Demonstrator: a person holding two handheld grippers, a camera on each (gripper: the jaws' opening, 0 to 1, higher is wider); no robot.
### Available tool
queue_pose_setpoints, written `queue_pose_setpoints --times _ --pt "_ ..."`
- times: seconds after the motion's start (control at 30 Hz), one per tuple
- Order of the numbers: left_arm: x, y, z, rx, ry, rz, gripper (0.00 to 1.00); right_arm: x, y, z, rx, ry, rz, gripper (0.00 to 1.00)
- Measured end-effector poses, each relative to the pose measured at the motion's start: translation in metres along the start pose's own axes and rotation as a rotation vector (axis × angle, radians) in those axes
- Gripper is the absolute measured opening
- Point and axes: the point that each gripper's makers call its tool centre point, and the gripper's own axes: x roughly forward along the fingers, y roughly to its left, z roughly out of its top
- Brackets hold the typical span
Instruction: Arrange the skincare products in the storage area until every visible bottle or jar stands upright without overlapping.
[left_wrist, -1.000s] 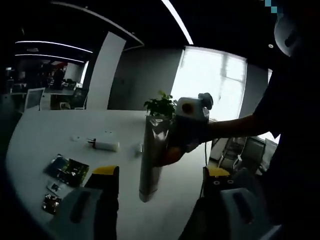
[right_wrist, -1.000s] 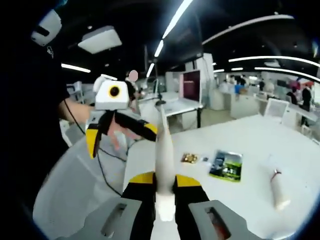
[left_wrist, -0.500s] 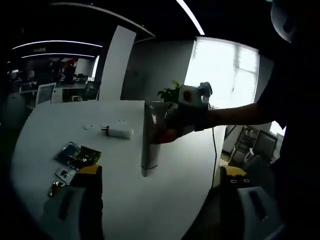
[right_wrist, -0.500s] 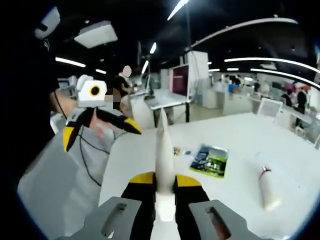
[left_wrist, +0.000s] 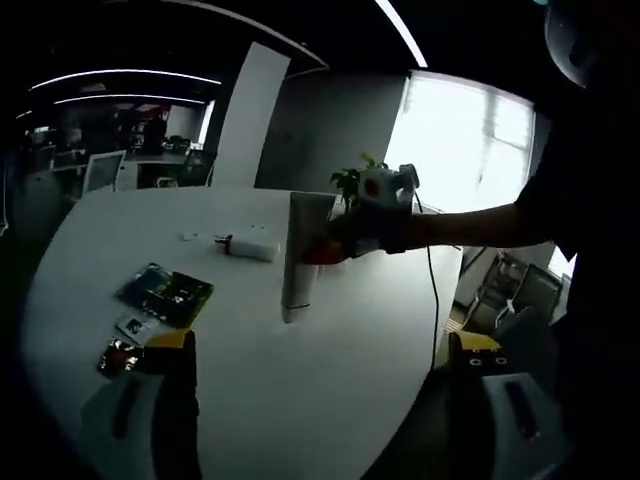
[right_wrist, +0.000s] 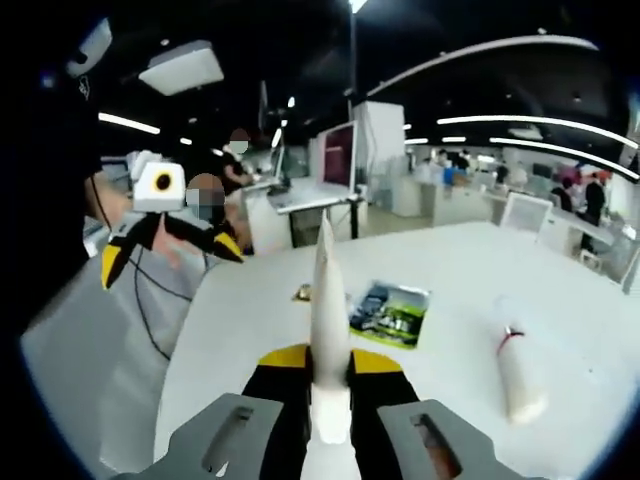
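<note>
— Two grippers: what do they do?
— The right gripper (right_wrist: 330, 385) squeezes a white tube (right_wrist: 328, 330), which points straight out ahead of it above the bench (right_wrist: 450, 330). The left gripper (left_wrist: 320, 350) is spread wide, with nothing in it.
— Any more tubes?
— Another small white tube (right_wrist: 522, 372) lies flat on the bench, ahead of the right gripper to its right.

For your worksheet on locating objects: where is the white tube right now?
The white tube is clamped in the right gripper, held above the white table, left of the green packet.

Facing views, probably, sharing table (left_wrist: 330, 350)
</note>
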Motion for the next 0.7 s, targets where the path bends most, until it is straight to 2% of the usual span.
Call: queue_pose_setpoints --times 0.23,0.47,0.7 --pt "0.005 0.003 -0.009 -0.02 0.033 -0.007 0.97 0.005 -0.024 -0.007 -0.017 0.001 -0.027 0.04" --pt "0.011 0.01 -0.007 -0.034 0.03 0.001 0.96 0.011 -0.035 -0.011 -0.023 0.007 -0.016 0.04" --pt "0.013 0.011 -0.014 -0.048 0.051 -0.006 0.96 0.015 -0.048 -0.011 -0.028 -0.003 -0.025 0.04"
